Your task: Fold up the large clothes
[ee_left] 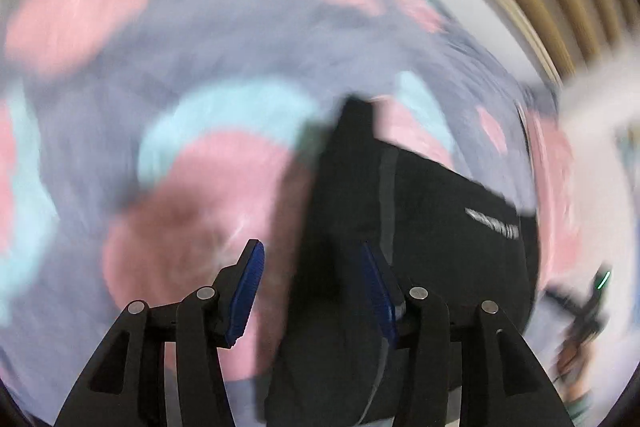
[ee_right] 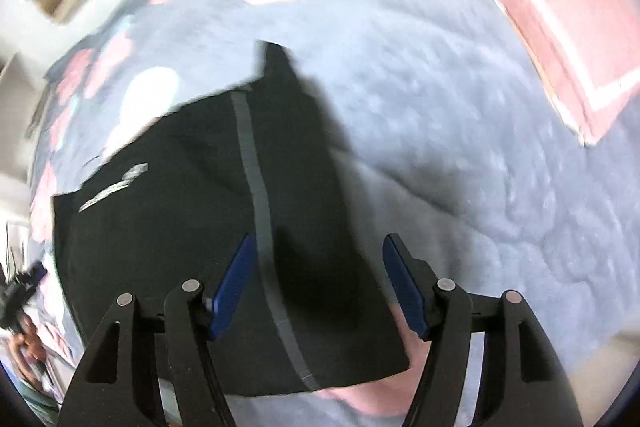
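Garment (ee_right: 192,227) black, flat on blanket (ee_right: 460,107). Both hand-held grippers, left (ee_left: 312,291) and right (ee_right: 320,283), open over it, gripping nothing. Pinch edge squarely, lift evenly, align corners.

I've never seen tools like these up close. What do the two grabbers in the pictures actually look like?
Both look alike. The left gripper and the right gripper are matte black frames, each with two angled struts per side, cut-out slots and round silver pivot pins. The fingers carry flat, ribbed blue pads. No cables or markings show on them, and no sleeves are in view.
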Tool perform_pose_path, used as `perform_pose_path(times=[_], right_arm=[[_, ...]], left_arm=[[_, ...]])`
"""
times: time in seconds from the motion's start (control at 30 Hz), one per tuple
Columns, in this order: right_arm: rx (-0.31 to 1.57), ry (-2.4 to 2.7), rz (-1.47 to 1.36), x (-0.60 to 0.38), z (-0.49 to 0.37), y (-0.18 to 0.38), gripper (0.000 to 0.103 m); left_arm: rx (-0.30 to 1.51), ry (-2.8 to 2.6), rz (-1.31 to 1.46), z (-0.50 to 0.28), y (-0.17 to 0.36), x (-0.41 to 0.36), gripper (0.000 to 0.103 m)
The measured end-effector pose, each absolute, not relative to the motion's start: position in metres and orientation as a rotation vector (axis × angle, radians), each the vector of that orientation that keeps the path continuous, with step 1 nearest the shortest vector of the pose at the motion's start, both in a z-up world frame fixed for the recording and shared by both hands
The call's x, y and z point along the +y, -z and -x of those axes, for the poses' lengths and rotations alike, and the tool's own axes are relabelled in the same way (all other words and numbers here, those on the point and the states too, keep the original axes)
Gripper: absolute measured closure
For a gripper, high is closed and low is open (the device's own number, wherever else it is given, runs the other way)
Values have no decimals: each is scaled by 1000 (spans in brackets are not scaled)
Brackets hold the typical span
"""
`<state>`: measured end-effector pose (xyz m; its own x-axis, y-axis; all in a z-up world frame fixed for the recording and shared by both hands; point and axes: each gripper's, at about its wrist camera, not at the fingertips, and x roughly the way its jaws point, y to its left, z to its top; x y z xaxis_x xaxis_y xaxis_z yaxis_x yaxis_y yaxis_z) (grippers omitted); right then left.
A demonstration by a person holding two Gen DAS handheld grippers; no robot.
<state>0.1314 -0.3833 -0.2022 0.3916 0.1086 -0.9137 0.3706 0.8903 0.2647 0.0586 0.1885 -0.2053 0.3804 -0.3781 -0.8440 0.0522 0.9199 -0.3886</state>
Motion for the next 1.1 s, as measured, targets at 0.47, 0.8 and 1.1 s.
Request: perform_pose_path(times=[0.47, 0.8, 1.1], right_arm=[[1313, 35, -185, -260, -135, 277, 33], [1336, 120, -152, -249, -127, 289, 28], [1342, 151, -157, -249, -111, 273, 26]], left_arm=[[1259, 423, -54, 2, 271, 31, 51], [1245, 371, -68, 5, 281, 29, 49], [1218, 310, -119, -4, 250, 26, 49]])
